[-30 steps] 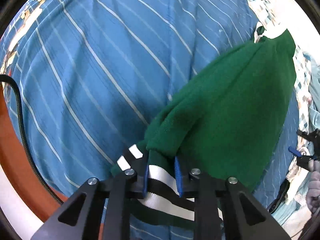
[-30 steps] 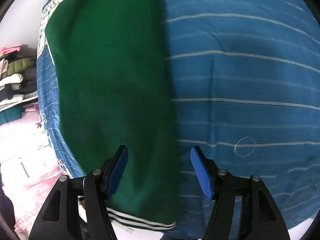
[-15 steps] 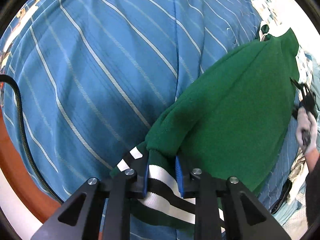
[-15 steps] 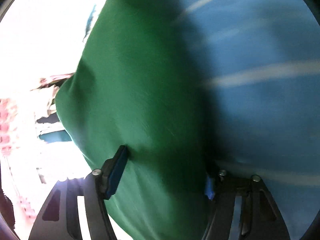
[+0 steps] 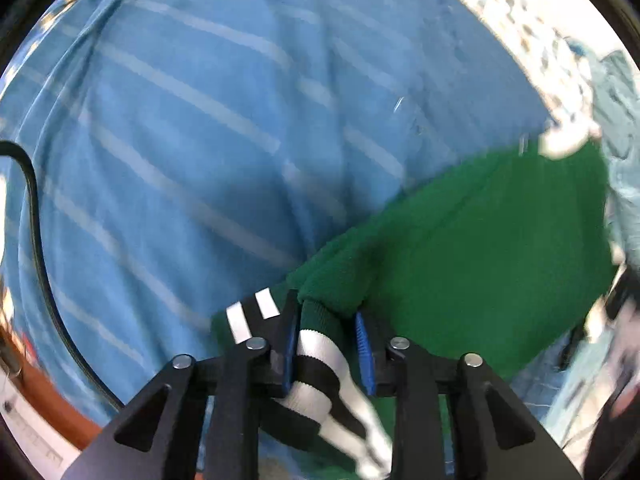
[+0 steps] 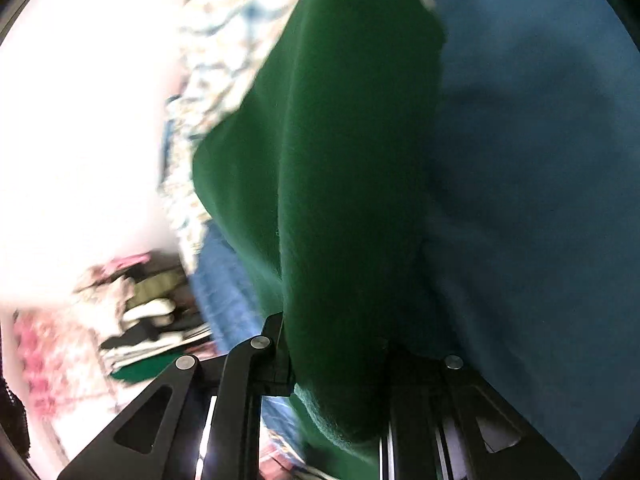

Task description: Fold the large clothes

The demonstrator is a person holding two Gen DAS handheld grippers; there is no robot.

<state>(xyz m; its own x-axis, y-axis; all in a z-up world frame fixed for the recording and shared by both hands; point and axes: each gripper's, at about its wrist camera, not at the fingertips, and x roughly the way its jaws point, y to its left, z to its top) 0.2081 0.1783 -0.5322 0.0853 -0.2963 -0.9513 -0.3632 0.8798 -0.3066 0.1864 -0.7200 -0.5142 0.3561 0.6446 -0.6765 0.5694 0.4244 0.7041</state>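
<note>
A green sweater (image 5: 480, 248) lies stretched across a blue striped bed sheet (image 5: 200, 140). My left gripper (image 5: 327, 320) has the sweater's black-and-white striped cuff (image 5: 316, 356) and a green fold between its blue pads. Its jaws are opening, but the cloth still fills the gap. In the right wrist view, the green sweater (image 6: 340, 160) runs up from my right gripper (image 6: 332, 340). Its jaws are closing on a bunched edge of the cloth, which hides the pads. The picture is blurred by motion.
A black cable (image 5: 40, 248) curves down the left side of the sheet, by a brown bed edge (image 5: 44, 392). A patterned cover (image 6: 224, 40) lies past the sweater's far end. A pile of folded clothes (image 6: 148, 312) sits on the left, beyond the bed.
My right gripper went from wide open over the sweater to closed on its edge and swung round. My left gripper shifted sideways with the cuff, its pads slightly wider apart.
</note>
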